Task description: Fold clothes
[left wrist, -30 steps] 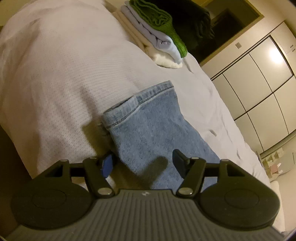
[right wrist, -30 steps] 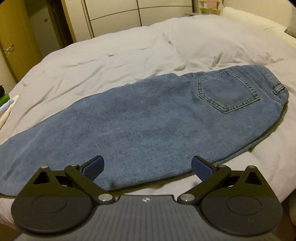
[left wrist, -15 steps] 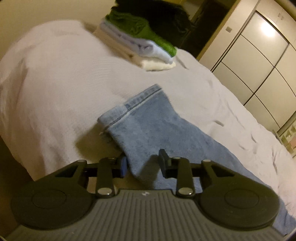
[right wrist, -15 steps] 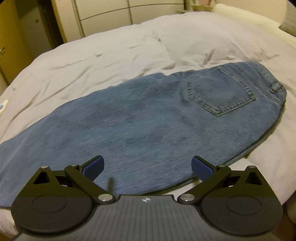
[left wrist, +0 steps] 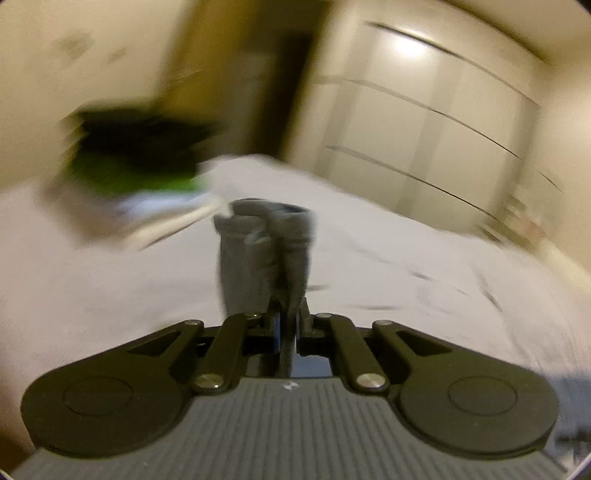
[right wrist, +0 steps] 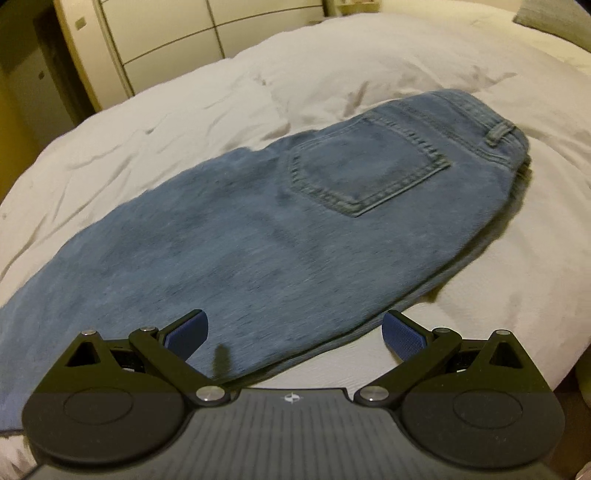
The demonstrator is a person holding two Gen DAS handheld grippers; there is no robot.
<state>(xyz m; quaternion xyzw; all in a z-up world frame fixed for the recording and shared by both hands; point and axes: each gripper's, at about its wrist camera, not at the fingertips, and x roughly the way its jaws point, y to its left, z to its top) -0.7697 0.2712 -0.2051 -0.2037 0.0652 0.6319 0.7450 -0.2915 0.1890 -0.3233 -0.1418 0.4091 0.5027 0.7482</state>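
Blue jeans [right wrist: 258,236] lie folded lengthwise across the white bed [right wrist: 184,110], back pocket up, waistband at the right. My right gripper [right wrist: 293,330] is open and hovers over the near edge of the jeans' thigh part, with nothing between its fingers. In the blurred left wrist view my left gripper [left wrist: 287,326] is shut on the jeans' leg end [left wrist: 264,251], which stands bunched up above the bedcover in front of the fingers.
A stack of folded clothes [left wrist: 133,158], black and green on top, sits on the bed's far left in the left wrist view. White wardrobe doors [left wrist: 424,122] stand behind the bed. A pillow [right wrist: 546,14] lies at the far right.
My left gripper closed on the jeans' leg end and lifted it off the bed, rolling as it rose. My right gripper shifted a little toward the waistband and stayed open.
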